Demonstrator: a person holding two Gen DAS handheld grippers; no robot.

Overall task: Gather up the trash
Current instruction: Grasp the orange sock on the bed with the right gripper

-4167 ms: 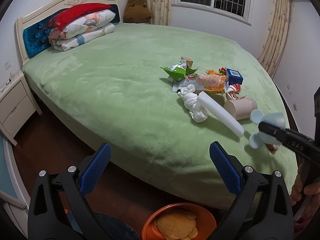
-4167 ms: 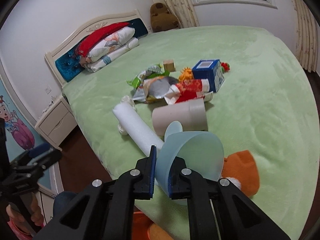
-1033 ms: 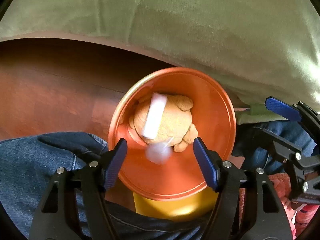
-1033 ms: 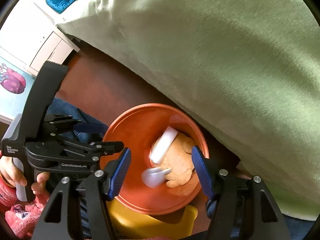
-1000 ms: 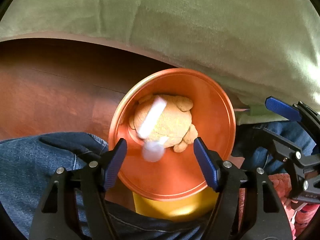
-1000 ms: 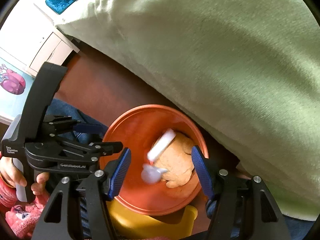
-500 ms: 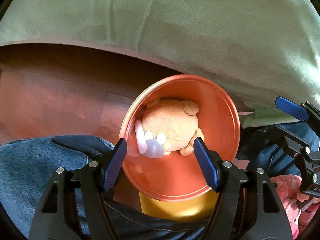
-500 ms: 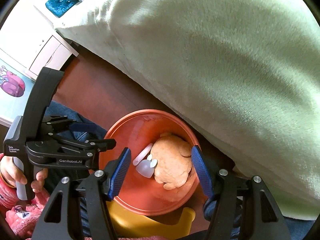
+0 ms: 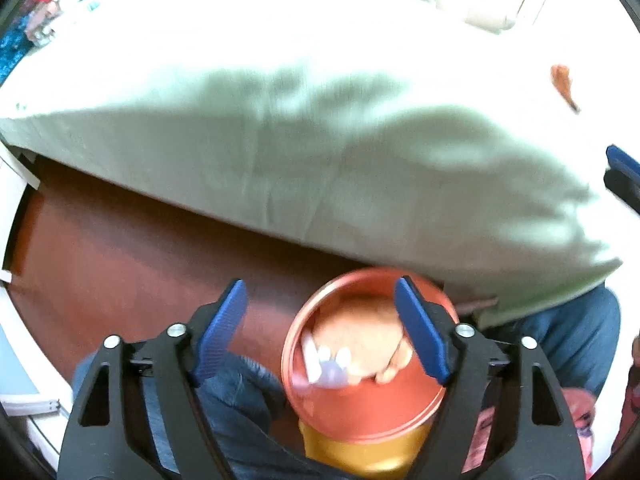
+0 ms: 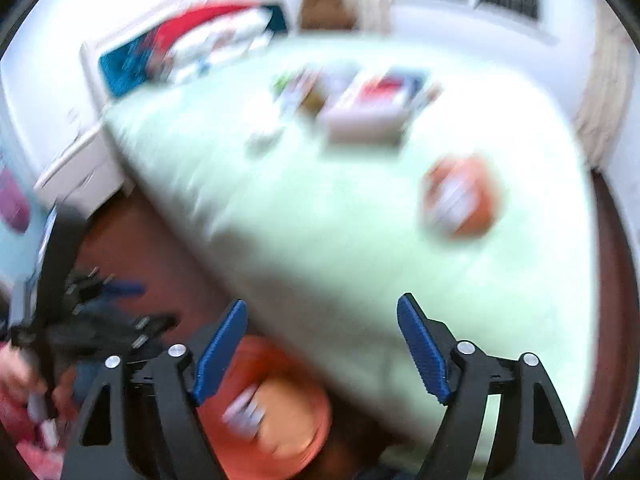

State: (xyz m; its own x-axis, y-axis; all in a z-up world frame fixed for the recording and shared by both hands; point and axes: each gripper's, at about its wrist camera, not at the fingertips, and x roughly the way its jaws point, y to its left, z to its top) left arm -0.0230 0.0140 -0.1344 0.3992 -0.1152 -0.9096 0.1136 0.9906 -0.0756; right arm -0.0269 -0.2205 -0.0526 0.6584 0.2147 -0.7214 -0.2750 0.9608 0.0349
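The left gripper (image 9: pixel 320 328) hangs over the floor (image 9: pixel 132 256) beside the bed (image 9: pixel 304 152), its blue-padded jaws spread wide with nothing between them. Just below sits the orange bin (image 9: pixel 360 412), its round rim close to the bed's near edge and next to the person's denim-clad leg (image 9: pixel 240 404). Inside the bin lie a tan plush toy (image 9: pixel 360 340) and, against its left side, a pale blue plastic piece (image 9: pixel 332 372) with a white stick (image 9: pixel 310 360) touching it.

The right gripper (image 10: pixel 322 348) is likewise spread apart and holds nothing; its view is heavily blurred. It looks across the green bed from the near edge, with the bin (image 10: pixel 264 412) low between its fingers. Toward the middle of the bed a cluster of trash (image 10: pixel 360 100) shows only as smeared colours, and an orange item (image 10: pixel 460 200) lies apart from it, nearer the right edge. Pillows (image 10: pixel 216 44) rest at the headboard end.
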